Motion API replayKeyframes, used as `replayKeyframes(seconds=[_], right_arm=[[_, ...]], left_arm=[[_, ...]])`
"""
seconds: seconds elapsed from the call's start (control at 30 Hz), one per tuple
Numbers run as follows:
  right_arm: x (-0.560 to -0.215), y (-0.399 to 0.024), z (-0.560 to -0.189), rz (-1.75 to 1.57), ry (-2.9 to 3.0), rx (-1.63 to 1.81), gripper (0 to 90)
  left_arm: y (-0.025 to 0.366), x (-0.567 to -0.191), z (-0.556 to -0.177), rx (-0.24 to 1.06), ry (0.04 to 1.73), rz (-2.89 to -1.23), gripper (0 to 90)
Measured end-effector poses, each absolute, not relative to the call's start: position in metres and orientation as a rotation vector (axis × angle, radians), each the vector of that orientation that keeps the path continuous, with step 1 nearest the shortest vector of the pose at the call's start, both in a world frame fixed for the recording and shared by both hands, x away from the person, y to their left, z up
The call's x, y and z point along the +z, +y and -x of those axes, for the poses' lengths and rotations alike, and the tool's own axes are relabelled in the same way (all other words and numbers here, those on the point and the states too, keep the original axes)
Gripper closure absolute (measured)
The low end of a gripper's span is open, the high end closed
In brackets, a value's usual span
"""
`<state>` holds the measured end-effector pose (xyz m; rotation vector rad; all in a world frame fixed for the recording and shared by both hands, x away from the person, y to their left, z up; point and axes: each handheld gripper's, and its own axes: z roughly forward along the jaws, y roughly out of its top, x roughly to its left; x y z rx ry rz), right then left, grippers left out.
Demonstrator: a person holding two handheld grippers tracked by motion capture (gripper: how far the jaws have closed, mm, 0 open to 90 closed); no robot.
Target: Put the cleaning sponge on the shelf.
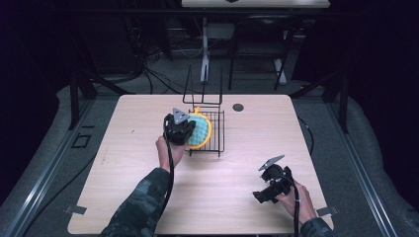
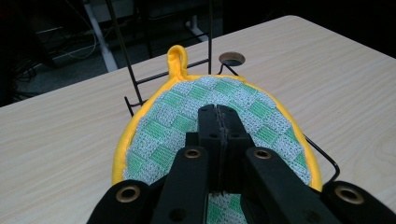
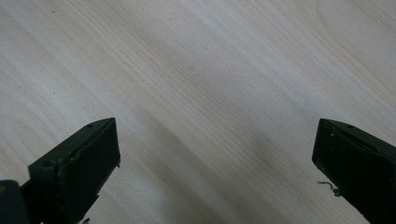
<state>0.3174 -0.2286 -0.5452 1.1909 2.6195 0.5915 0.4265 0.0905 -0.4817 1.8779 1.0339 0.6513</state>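
A round green-and-white checked pot holder [image 1: 201, 129] with a yellow rim and hanging loop lies on a black wire rack [image 1: 219, 129] at the table's middle back. My left gripper [image 1: 189, 132] reaches over it from the left. In the left gripper view the two jaws are shut against each other, and the left gripper [image 2: 219, 112] has its tips at the face of the pot holder [image 2: 168, 121]; whether they pinch the cloth I cannot tell. My right gripper [image 1: 259, 196] rests low at the front right, and the right gripper [image 3: 215, 154] is open above bare wood.
The rack's upright wire back [image 1: 202, 91] rises behind the pot holder, and the wire frame [image 2: 323, 156] runs under the holder's right edge. A round cable hole [image 1: 238, 107] sits behind the rack. The light wooden table [image 1: 123, 187] ends in dark floor.
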Motion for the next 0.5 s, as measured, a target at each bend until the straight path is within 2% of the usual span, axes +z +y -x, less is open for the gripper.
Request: replayKeyframes(seconds=[0.5], right_arm=[[-0.546,-0.229,-0.318,-1.183,2.635,0.580,0.4]], left_arm=[[0.076,-0.498,-0.446,0.604,1.074,-1.924,89.8]])
